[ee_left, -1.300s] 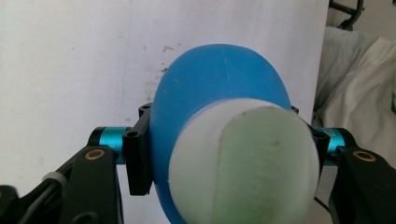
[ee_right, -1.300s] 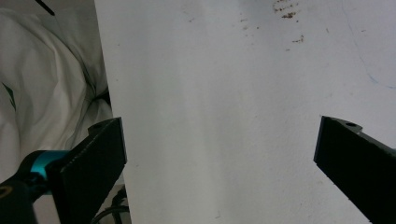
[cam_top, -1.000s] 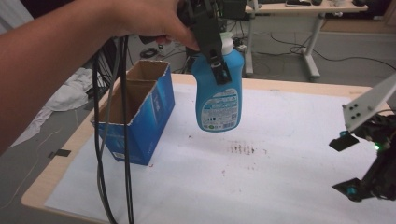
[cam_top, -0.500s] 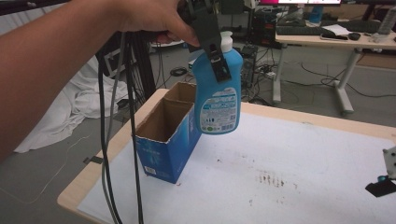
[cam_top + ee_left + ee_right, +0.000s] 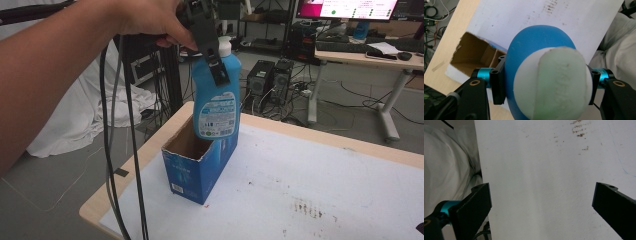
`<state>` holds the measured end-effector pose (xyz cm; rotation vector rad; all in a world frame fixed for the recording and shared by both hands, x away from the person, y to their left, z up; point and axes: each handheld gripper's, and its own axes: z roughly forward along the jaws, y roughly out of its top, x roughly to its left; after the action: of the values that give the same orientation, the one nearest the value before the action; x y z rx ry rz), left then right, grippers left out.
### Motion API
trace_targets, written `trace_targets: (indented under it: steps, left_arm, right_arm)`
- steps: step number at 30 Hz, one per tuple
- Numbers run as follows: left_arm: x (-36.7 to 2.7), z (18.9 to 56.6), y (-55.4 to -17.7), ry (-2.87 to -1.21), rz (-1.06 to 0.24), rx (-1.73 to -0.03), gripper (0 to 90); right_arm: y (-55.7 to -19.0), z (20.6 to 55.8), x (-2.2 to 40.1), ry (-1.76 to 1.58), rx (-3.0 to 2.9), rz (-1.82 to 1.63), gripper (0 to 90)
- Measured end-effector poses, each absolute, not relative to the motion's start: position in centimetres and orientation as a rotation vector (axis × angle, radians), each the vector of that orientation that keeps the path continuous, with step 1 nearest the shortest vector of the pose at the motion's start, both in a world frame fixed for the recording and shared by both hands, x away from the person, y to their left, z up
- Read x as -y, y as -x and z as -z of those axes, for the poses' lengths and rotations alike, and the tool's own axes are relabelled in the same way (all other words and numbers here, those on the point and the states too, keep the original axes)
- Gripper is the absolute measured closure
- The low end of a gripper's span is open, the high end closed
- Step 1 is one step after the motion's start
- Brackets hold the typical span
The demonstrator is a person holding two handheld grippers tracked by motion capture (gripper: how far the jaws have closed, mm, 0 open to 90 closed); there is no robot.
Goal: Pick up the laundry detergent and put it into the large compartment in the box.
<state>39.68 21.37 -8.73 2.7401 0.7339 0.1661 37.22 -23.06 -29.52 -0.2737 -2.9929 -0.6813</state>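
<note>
A blue detergent bottle (image 5: pixel 216 100) with a white cap hangs upright from my left gripper (image 5: pixel 212 55), which is shut on its neck and shoulder. Its base is level with the open top of a blue cardboard box (image 5: pixel 197 172) at the table's left end. In the left gripper view I look down on the bottle's white cap (image 5: pixel 552 82), with a black jaw at each side and the box's brown inside (image 5: pixel 474 55) below left. My right gripper (image 5: pixel 541 202) stands open over the bare white sheet (image 5: pixel 544 170), with nothing between its jaws.
Black cables (image 5: pixel 115 150) hang from the left gripper past the table's left edge. Brown stains (image 5: pixel 307 207) mark the white sheet. White cloth (image 5: pixel 446 170) lies beyond the sheet's edge. Desks, computers and a monitor stand behind the table.
The bottle has moved left from over the white sheet to over the box and come down to its open top. The right gripper has dropped out of the high view.
</note>
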Motion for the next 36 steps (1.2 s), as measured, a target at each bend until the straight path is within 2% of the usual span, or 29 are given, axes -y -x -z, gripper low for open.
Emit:
trace_targets:
  steps: [11, 19, 36]
  left_arm:
    - [-24.4, 10.0, -40.0, -2.730, -0.201, -0.789, 37.8]
    - [-25.2, 11.7, -40.6, -2.757, -0.222, -0.800, 37.8]
    - [-25.6, 20.3, -41.8, -2.833, -0.194, -0.795, 37.8]
  right_arm:
    - [-37.4, 29.6, 22.9, 0.278, 2.992, 0.680, 1.5]
    - [-37.5, 29.7, 23.1, 0.299, 2.992, 0.677, 1.5]
    - [-37.4, 30.2, 23.4, 0.321, 2.980, 0.663, 1.5]
